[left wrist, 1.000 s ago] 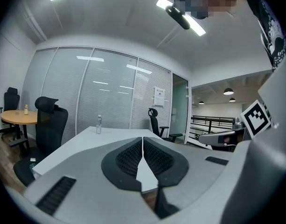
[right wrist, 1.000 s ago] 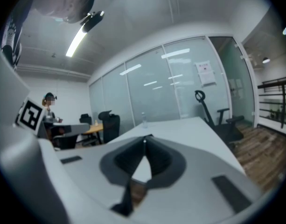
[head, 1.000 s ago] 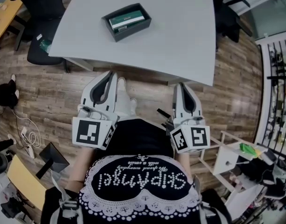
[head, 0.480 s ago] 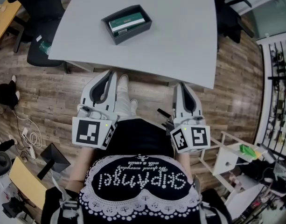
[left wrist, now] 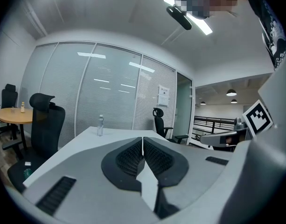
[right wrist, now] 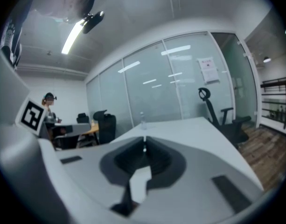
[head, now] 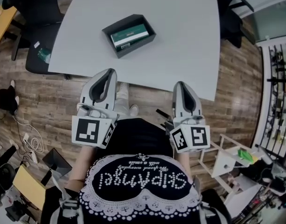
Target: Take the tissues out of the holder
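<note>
Your left gripper [head: 109, 72] and right gripper [head: 180, 83] hovered, jaws together and empty, over the grey table's [head: 184, 27] near edge. The tissues [head: 129, 33] lay in the holder [head: 135, 48], farther left. Wood floor [head: 49, 97] and a black chair [head: 39, 13] surrounded it.

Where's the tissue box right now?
In the head view, the dark grey rectangular holder sits left of centre on the pale grey table, beyond the left tongs, with a green tissue pack inside.
</note>
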A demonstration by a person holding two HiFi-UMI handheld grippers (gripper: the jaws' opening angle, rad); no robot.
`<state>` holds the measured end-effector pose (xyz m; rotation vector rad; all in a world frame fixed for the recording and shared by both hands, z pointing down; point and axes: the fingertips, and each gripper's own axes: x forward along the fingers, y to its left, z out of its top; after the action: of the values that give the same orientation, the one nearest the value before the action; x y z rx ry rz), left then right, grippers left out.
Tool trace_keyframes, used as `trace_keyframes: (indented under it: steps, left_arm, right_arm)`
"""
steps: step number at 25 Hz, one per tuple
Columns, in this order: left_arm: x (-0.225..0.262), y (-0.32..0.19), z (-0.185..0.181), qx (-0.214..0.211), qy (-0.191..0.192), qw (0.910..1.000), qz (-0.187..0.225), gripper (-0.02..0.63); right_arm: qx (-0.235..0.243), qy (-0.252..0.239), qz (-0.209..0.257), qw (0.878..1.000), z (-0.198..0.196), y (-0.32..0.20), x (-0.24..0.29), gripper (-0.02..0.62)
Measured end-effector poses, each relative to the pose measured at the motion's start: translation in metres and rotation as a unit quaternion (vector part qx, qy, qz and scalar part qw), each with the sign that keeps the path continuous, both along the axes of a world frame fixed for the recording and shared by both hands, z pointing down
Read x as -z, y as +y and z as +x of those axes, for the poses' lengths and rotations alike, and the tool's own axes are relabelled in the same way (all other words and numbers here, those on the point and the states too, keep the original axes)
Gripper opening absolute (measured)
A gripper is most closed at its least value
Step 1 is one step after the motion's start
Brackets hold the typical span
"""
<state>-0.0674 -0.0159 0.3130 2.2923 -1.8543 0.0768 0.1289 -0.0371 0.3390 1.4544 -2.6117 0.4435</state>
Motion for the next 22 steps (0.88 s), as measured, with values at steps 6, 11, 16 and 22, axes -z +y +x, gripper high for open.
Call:
trace_keyframes:
  steps: [6,11,16,22]
  left_arm:
    - [0.009,-0.049,-0.021,-0.021,-0.001,0.9998,0.006,0.032]
    - [0.005,-0.082,-0.045,-0.017,0.007,0.9998,0.0,0.032]
    - [-0.007,-0.109,-0.064,-0.029,0.019,0.9993,-0.014,0.032]
    - [-0.02,-0.129,-0.082,-0.034,0.015,0.9986,-0.037,0.032]
  right_arm:
    - [-0.019,0.002,0.01,1.0,-0.021,-0.043,0.013,0.035]
    - [-0.034,0.006,0.005,0.999,-0.038,-0.069,0.011,0.035]
    - [-0.047,0.009,0.0,0.999,-0.052,-0.092,0.004,0.035]
    - [-0.062,0.014,-0.007,0.998,-0.064,-0.107,0.0,0.035]
